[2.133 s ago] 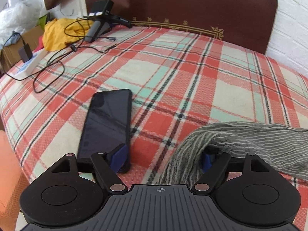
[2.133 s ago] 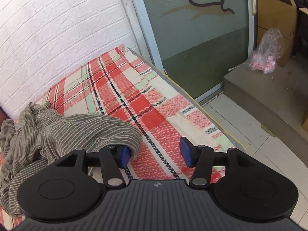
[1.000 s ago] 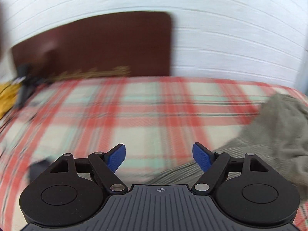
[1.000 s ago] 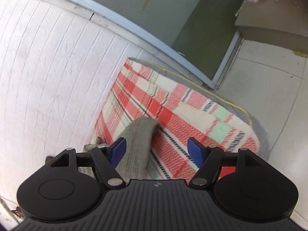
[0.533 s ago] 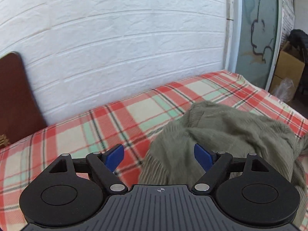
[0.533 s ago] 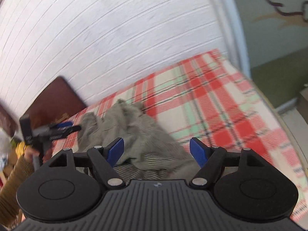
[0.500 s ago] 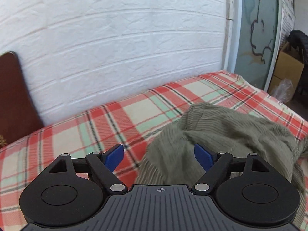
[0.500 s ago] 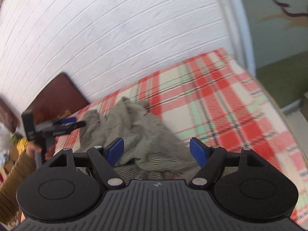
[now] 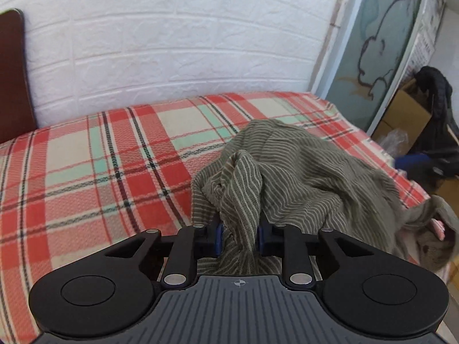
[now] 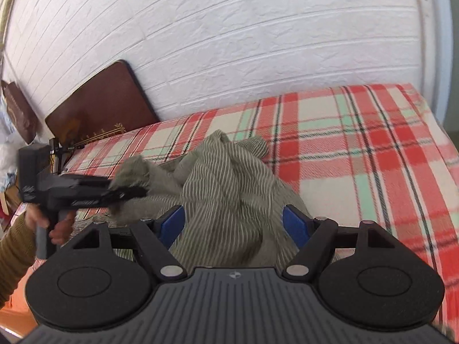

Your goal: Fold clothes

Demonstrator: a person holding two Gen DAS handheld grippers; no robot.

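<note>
The left gripper point(image 9: 238, 236) is clamped narrow on a bunched fold of the olive striped garment point(image 9: 289, 169), the cloth pinched between its blue pads point(image 9: 219, 236) and rising in a crumpled ridge just ahead of them. The garment lies in a loose heap on the plaid bedspread point(image 9: 94, 177), toward the edge of the bed nearest the glass door point(image 9: 375, 57), with one part trailing off to the right near the mattress edge. The right gripper point(image 10: 234, 225) stands wide, its blue pads point(image 10: 295, 223) set to either side of a mound of the same striped cloth without pressing on it; whether the pads touch the fabric cannot be told. In the right wrist view the left gripper shows from the side, blurred, with fabric caught at its tip, gripped at the handle by a hand point(image 10: 58, 230) in a mustard ribbed sleeve point(image 10: 13, 248). A dark brown headboard point(image 10: 100, 106) leans against the white brick-pattern wall point(image 10: 229, 37) at the far end of the bed.
</note>
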